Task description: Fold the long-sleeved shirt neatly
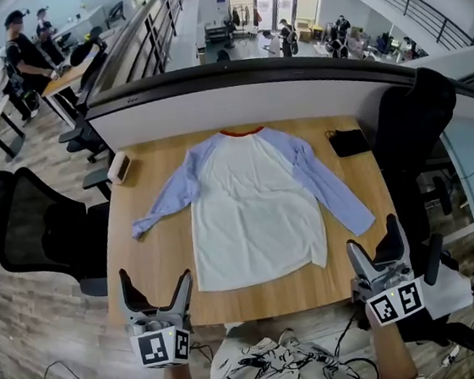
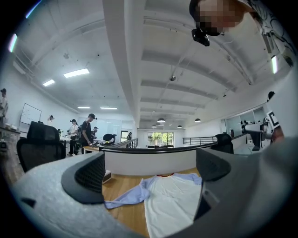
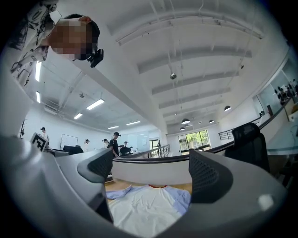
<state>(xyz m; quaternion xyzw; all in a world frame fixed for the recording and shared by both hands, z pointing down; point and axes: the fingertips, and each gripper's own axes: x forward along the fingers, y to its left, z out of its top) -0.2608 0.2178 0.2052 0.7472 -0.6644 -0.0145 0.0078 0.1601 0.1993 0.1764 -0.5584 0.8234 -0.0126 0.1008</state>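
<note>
The left hand-held gripper (image 1: 156,289) and the right hand-held gripper (image 1: 373,247) are held released and empty at the near edge of the light wooden table (image 1: 160,261), where the white, blue-sleeved long-sleeved shirt (image 1: 252,208) is spread flat, and the fold could be skewed if its hem (image 1: 260,280) is pinched unevenly.

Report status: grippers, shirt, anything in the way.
Left hand-held gripper and right hand-held gripper open, empty. Long-sleeved shirt flat, unfolded. Black pouch lies close beside it.
</note>
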